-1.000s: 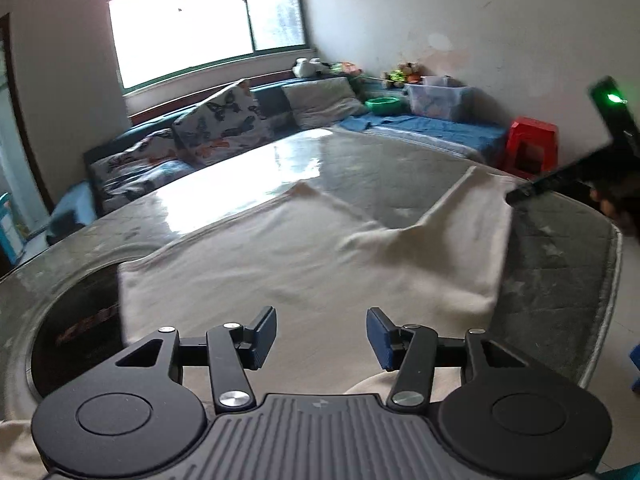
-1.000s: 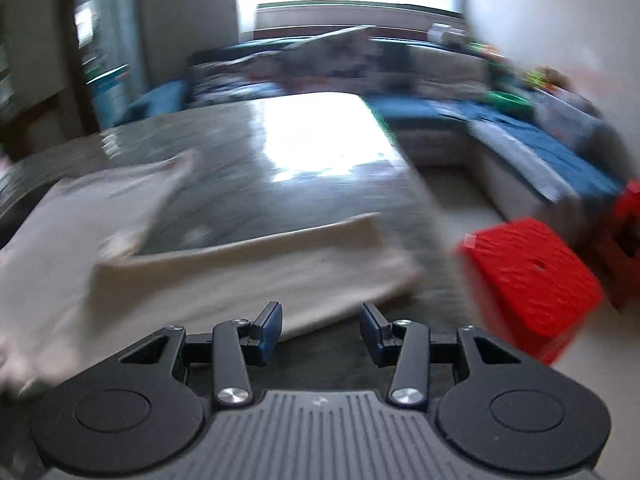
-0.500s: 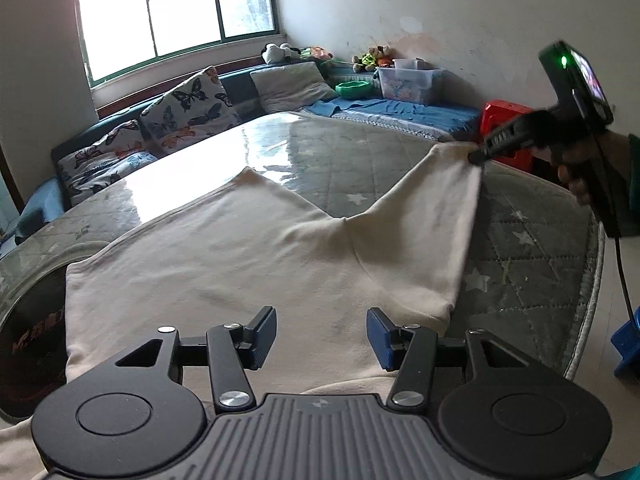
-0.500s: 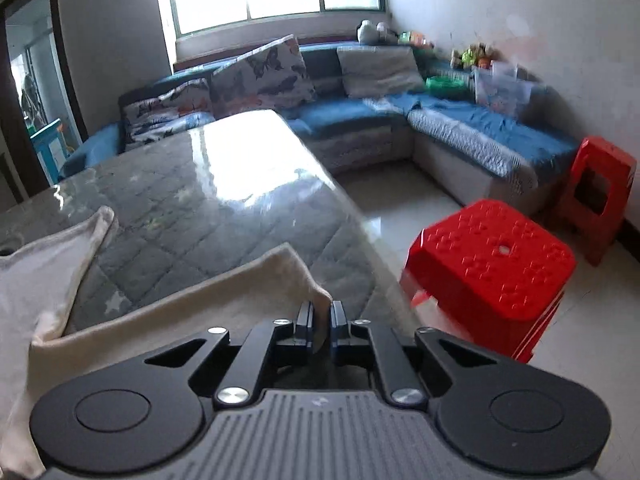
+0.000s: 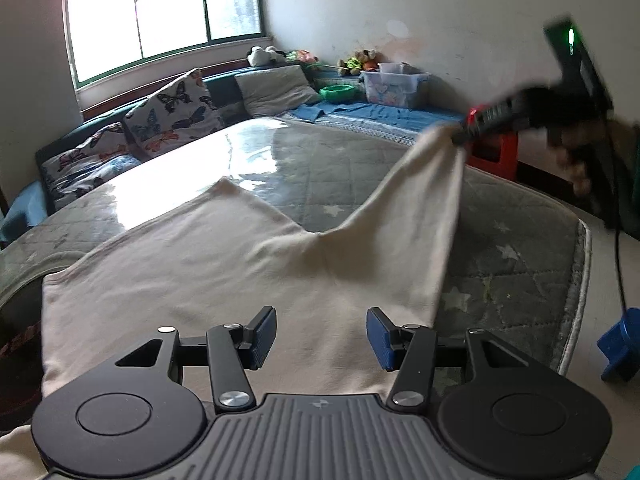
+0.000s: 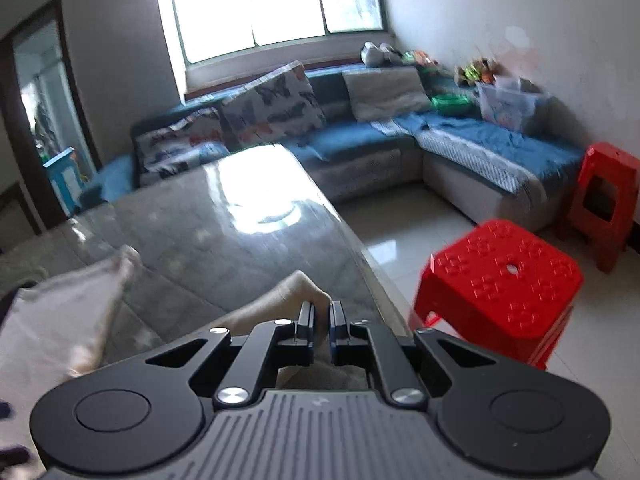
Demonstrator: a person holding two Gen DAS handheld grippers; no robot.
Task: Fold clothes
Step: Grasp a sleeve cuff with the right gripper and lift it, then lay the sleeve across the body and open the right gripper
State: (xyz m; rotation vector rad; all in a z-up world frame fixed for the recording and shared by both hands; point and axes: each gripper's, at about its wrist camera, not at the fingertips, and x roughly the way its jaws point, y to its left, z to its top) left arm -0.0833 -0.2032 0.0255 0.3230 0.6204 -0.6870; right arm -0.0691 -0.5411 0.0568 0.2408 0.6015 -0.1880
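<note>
A cream garment (image 5: 224, 264) lies spread on a grey quilted table (image 5: 520, 256). My left gripper (image 5: 321, 338) is open and empty, just above the garment's near part. My right gripper (image 6: 322, 322) is shut on the end of the garment's sleeve (image 6: 296, 292). In the left wrist view the right gripper (image 5: 464, 134) holds that sleeve (image 5: 424, 200) lifted above the table at the right. Another part of the garment (image 6: 60, 312) shows at the left of the right wrist view.
A red stool (image 6: 500, 284) stands close to the table's right edge, a taller red stool (image 6: 604, 200) behind it. A blue corner sofa (image 6: 360, 144) with cushions runs along the far walls. A blue object (image 5: 620, 344) sits on the floor at the right.
My right gripper closed on the sleeve end and has lifted it up off the table. My left gripper has stayed open over the garment.
</note>
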